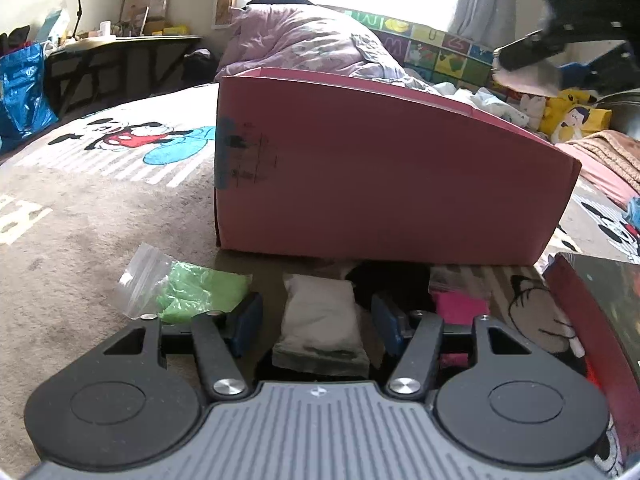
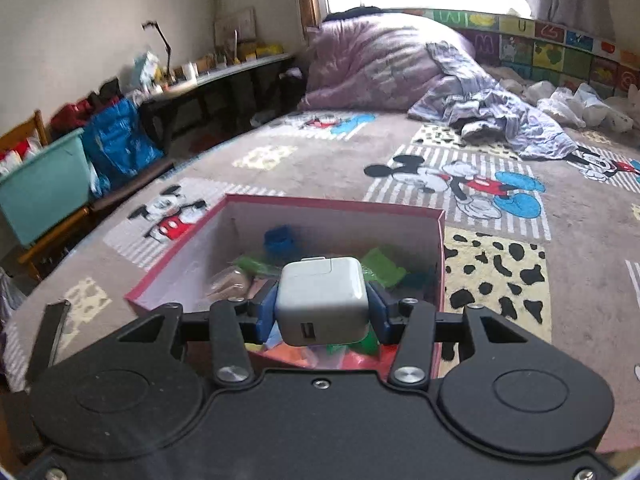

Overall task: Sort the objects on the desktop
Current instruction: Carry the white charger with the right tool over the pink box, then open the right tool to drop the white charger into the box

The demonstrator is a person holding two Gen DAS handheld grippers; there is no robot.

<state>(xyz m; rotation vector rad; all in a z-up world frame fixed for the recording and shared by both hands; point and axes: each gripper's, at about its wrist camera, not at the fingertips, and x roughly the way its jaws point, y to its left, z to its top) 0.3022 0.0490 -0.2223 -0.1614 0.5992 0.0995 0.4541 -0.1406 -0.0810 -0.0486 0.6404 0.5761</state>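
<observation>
In the left wrist view my left gripper [image 1: 318, 322] is open, low over the blanket, its blue pads on either side of a grey-white pouch [image 1: 320, 324] without touching it. A bag of green beads [image 1: 196, 290] lies left of it, a pink packet [image 1: 460, 306] right of it. The pink box [image 1: 384, 176] stands just behind them. In the right wrist view my right gripper [image 2: 323, 314] is shut on a white USB charger cube [image 2: 323, 304] and holds it above the open pink box [image 2: 180, 260], which holds several coloured bags and a blue item [image 2: 280, 240].
Everything lies on a Mickey Mouse blanket [image 2: 460, 184] on a bed. A dark book or board [image 1: 600, 312] lies at the right of the left gripper. A crumpled quilt [image 2: 380, 64] and clothes [image 2: 500, 112] sit further back. The right gripper shows at the upper right of the left wrist view [image 1: 560, 40].
</observation>
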